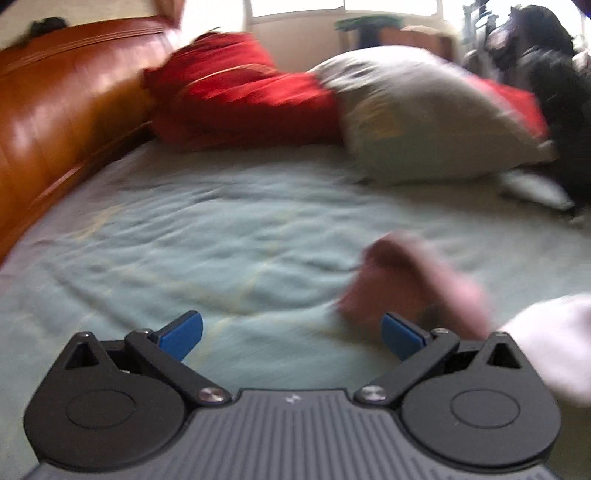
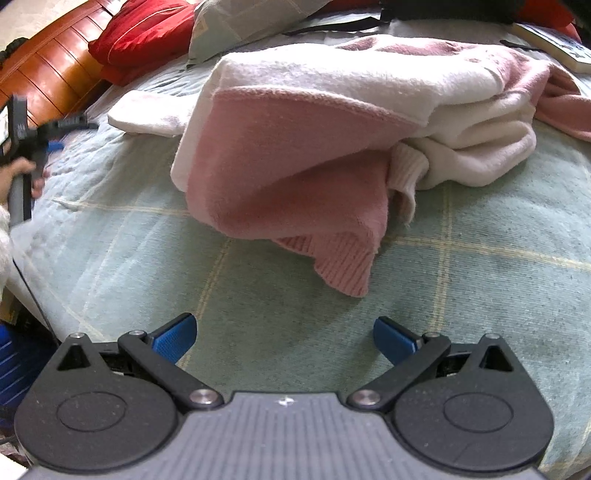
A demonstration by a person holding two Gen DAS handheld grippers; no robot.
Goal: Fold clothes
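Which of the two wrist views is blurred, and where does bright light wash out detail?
Left wrist view: motion-blurred throughout, the window blown out white, the pink garment smeared. Right wrist view: sharp, the pink and white sweater showing its knit; fisheye bends the bedspread lines.

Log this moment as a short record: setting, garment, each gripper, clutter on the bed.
setting: bed with pale green checked cover, wooden bed frame alongside
garment: pink and white sweater, crumpled in a heap, not yet folded
left gripper: open, empty, above the cover, pink fabric just ahead to its right
right gripper: open, empty, short of the sweater's ribbed hem
clutter: red cushion, pale pillow
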